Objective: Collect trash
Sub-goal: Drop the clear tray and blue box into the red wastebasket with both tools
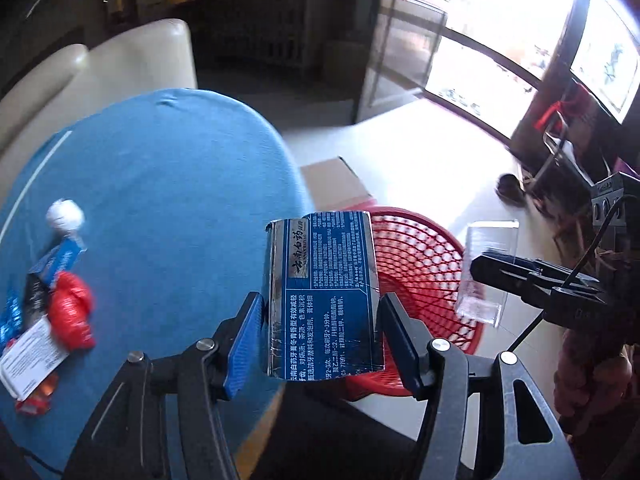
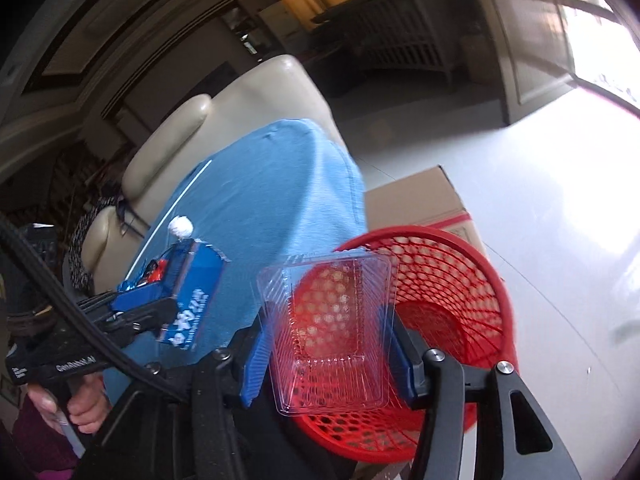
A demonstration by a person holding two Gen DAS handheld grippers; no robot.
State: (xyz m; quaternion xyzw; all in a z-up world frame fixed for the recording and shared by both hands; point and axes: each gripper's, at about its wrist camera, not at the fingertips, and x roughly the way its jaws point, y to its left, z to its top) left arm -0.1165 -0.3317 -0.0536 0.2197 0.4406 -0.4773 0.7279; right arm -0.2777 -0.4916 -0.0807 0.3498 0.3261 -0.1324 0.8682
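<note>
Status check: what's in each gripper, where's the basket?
Left gripper shut on blue toothpaste box. Right gripper shut on clear plastic tray. Red basket just ahead. More trash on table.

Red basket (image 2: 452, 280) mouth open, cardboard box (image 2: 416, 200) just behind — blue-clothed table (image 1: 160, 184) beside

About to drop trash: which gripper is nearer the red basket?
Right. The right gripper holds the clear tray over the red basket; the left gripper hangs by the table edge.
</note>
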